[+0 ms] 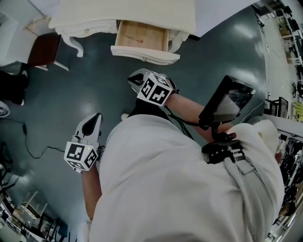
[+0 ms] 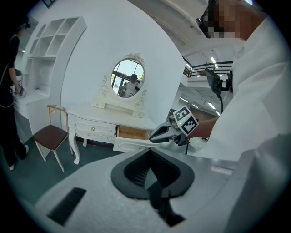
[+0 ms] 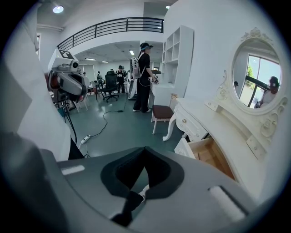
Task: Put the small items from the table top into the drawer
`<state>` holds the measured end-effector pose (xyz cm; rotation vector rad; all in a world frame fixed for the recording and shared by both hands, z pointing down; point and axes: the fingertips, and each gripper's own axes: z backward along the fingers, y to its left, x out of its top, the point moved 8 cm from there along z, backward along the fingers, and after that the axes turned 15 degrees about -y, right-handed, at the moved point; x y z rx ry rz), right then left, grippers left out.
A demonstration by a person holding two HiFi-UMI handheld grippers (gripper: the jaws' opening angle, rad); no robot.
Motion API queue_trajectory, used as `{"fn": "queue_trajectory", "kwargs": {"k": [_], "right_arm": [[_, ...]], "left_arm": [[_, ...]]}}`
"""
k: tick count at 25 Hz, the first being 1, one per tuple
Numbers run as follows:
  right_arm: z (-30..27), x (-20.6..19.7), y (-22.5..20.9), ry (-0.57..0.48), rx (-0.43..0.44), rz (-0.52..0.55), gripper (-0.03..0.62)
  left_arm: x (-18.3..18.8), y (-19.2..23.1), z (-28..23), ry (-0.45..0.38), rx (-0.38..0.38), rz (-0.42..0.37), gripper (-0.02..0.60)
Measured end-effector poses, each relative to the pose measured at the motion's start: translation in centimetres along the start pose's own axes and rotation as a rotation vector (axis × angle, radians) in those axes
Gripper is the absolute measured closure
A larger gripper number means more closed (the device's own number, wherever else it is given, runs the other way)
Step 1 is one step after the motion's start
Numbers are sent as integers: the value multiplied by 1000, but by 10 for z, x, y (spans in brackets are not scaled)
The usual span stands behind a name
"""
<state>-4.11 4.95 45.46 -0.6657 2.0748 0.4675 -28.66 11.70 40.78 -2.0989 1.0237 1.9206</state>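
The white dressing table stands at the top of the head view, its wooden drawer pulled open with a thin reddish item inside. The drawer also shows in the left gripper view, and the drawer in the right gripper view. Both grippers hang over the floor, well short of the table. My left gripper is shut and empty at my left side. My right gripper is shut and empty, nearer the drawer front. The table top shows no small items.
A brown-seated chair stands left of the table. An oval mirror sits on the table. A cable runs across the dark floor at left. A person stands by white shelves farther off. A screen on a mount sits at my chest.
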Motion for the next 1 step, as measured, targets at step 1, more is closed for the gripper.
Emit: {"fn": "queue_trajectory", "kwargs": {"k": [1], "right_arm": [[0,1,-1,-1,0,0,594]], "left_arm": [[1,0,0,0,1,0,580]]}}
